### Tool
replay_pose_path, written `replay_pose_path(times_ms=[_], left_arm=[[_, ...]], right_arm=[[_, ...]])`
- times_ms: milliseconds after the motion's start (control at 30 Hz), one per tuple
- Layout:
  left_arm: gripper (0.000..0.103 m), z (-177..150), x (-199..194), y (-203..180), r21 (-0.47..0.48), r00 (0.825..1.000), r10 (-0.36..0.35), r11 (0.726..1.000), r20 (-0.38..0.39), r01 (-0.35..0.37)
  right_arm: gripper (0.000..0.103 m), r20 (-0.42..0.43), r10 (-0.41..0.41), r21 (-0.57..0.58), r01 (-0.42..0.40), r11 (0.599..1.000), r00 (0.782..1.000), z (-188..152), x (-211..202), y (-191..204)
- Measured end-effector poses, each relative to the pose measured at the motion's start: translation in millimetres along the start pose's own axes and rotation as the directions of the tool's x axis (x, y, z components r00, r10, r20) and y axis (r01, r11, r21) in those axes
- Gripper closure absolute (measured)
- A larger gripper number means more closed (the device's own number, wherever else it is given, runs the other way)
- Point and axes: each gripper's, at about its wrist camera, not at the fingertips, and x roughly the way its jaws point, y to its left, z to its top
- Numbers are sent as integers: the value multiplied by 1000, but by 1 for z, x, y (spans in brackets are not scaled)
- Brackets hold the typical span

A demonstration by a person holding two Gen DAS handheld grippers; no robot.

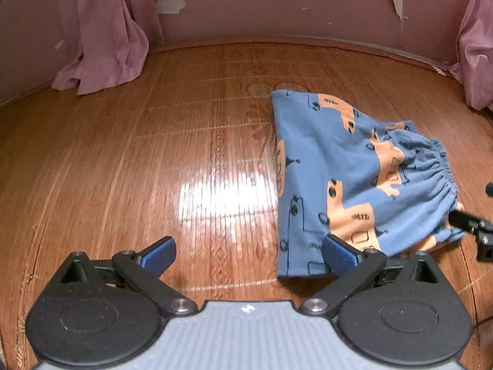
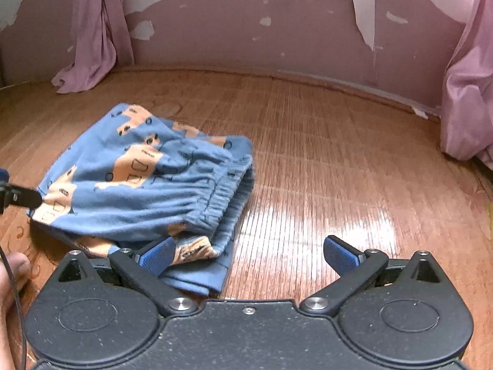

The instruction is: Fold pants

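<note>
Surface (image 1: 123, 154) was glossy woven bamboo mat, reddish-brown, faint floral print, bright glare patch near middle. Blue pants (image 1: 339, 169) with orange print lay on it, folded into compact stack, gathered waistband toward right. Pink curtain (image 1: 101, 61) hem pooled on far-left corner; second pink curtain (image 2: 465, 117) touched far-right edge.

A lived-in home room: a woven bamboo mat (image 1: 154, 154) beneath the tongs, pink curtains (image 1: 101, 30) hanging at both far corners, peeling pink wall (image 2: 277, 30) straight ahead.
</note>
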Motion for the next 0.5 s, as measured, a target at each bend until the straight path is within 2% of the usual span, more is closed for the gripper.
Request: replay_pose_path(times_ms=[200,333,500], left_arm=[[0,-3,-10,-1,41,1000,18,999,-12,-18],[0,-3,-15,-1,64,998,-54,997,26,52],[0,6,-10,0,62,988,-141,989,63,137]], right_arm=[[1,26,30,34,-31,999,999,2,-3,-5],[1,73,93,88,-100,991,993,4,-9,-12],[1,104,168,144,-182,973,980,5,-5,-22]])
